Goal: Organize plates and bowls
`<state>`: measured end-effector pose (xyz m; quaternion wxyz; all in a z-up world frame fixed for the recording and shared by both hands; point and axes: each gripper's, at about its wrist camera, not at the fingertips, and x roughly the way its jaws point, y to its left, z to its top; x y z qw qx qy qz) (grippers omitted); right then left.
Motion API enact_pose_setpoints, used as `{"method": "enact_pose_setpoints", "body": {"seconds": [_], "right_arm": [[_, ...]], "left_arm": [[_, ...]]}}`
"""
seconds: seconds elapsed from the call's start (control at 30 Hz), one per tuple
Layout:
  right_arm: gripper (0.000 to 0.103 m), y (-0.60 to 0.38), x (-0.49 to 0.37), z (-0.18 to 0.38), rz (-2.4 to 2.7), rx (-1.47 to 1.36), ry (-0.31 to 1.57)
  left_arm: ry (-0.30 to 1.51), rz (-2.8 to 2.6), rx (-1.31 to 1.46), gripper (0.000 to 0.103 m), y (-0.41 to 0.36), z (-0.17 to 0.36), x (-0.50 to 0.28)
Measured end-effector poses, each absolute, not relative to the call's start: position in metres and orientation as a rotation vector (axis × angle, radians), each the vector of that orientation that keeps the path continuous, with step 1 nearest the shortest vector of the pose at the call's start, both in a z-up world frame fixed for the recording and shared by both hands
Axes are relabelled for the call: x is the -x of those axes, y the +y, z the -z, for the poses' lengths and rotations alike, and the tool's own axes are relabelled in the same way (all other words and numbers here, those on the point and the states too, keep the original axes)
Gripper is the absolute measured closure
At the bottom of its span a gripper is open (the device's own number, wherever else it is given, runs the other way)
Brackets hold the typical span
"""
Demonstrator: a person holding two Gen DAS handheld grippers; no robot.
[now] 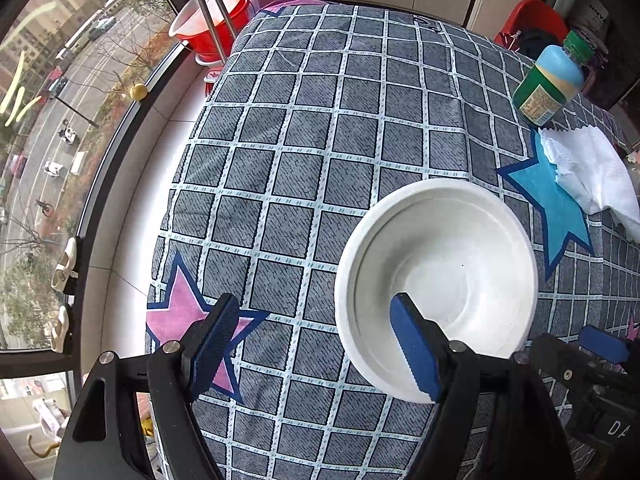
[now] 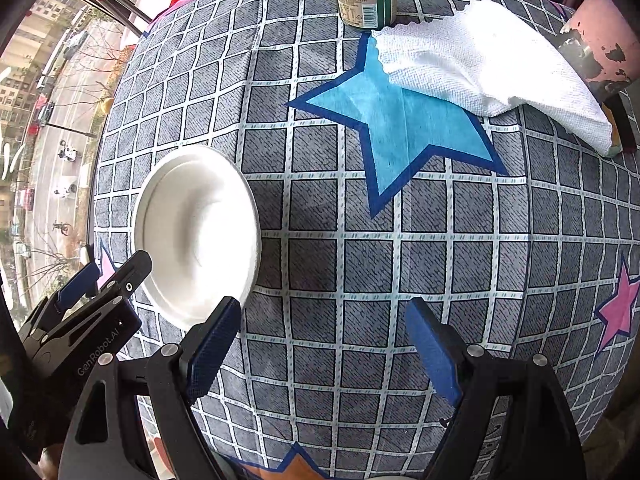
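- My left gripper point(image 1: 316, 344) hangs over the near part of the table, its blue-padded fingers point(image 1: 416, 348) spread wide; one of them crosses in front of the white bowl point(image 1: 436, 264) and hides part of its near rim, and I cannot tell whether that pad touches the bowl.
- My right gripper point(image 2: 324, 344) is also spread apart, with nothing between its fingers but checked tablecloth point(image 2: 360, 264).
- In the left wrist view only a black-and-blue corner of my right gripper shows at the lower right edge; in the right wrist view my left gripper point(image 2: 92, 288) shows from the side at the lower left, its tips just beside the bowl point(image 2: 196, 232).
- The green bottle point(image 1: 552, 80) at the far side has a green cap; in the right wrist view its top is cut off by the frame and the label print is too small to read.
- The bowl looks empty. Whether it is one bowl or several nested, I cannot say.
- A red basin point(image 1: 216, 28) beyond the table holds a paler one; its contents are unclear.
- The bowl is plain white, round, with a stepped rim, upright on the cloth, near a blue star point(image 2: 400, 120) and well apart from a crumpled white towel point(image 2: 488, 64).
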<state>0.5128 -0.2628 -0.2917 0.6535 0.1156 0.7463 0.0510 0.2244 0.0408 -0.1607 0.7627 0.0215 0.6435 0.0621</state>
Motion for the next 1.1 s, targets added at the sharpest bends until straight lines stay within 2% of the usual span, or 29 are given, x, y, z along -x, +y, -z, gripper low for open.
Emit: {"method": "enact_pose_setpoints", "body": {"seconds": [0.37,0.4,0.43,0.47,0.53,0.63,0.67,0.83,1.1], "right_arm": [[0.020,-0.233,-0.538,0.326,-0.136,-0.261,1.698],[0.024,-0.232,-0.539,0.327,-0.132,-0.254,1.698],[0.039,-0.230,-0.539,0.329,-0.131,-0.252,1.702],[0.043,-0.229,-0.538,0.331,-0.131,-0.254,1.713],[0.052,-0.223,-0.536,0.338,-0.140,-0.268,1.726],[0.063,-0.217,-0.532,0.343,-0.167,-0.298,1.723],[0.069,-0.216,-0.532,0.344,-0.187,-0.314,1.729],[0.077,-0.219,-0.526,0.347,-0.217,-0.322,1.757],[0.079,-0.236,-0.475,0.347,-0.242,-0.233,1.803]], "left_arm": [[1.440,-0.098,-0.129,0.023,0.029,0.201,-0.259],[1.451,-0.091,-0.121,0.029,0.030,0.203,-0.259],[1.465,-0.072,-0.096,0.033,0.032,0.204,-0.259],[1.472,-0.058,-0.071,0.036,0.032,0.205,-0.260],[1.480,-0.019,-0.034,0.053,0.031,0.205,-0.259],[1.500,0.033,-0.040,0.070,0.018,0.205,-0.258],[1.499,0.030,-0.050,0.070,0.015,0.205,-0.258],[1.512,0.064,-0.095,0.070,-0.015,0.198,-0.240],[1.521,0.177,-0.177,0.070,-0.083,0.196,-0.190]]}}
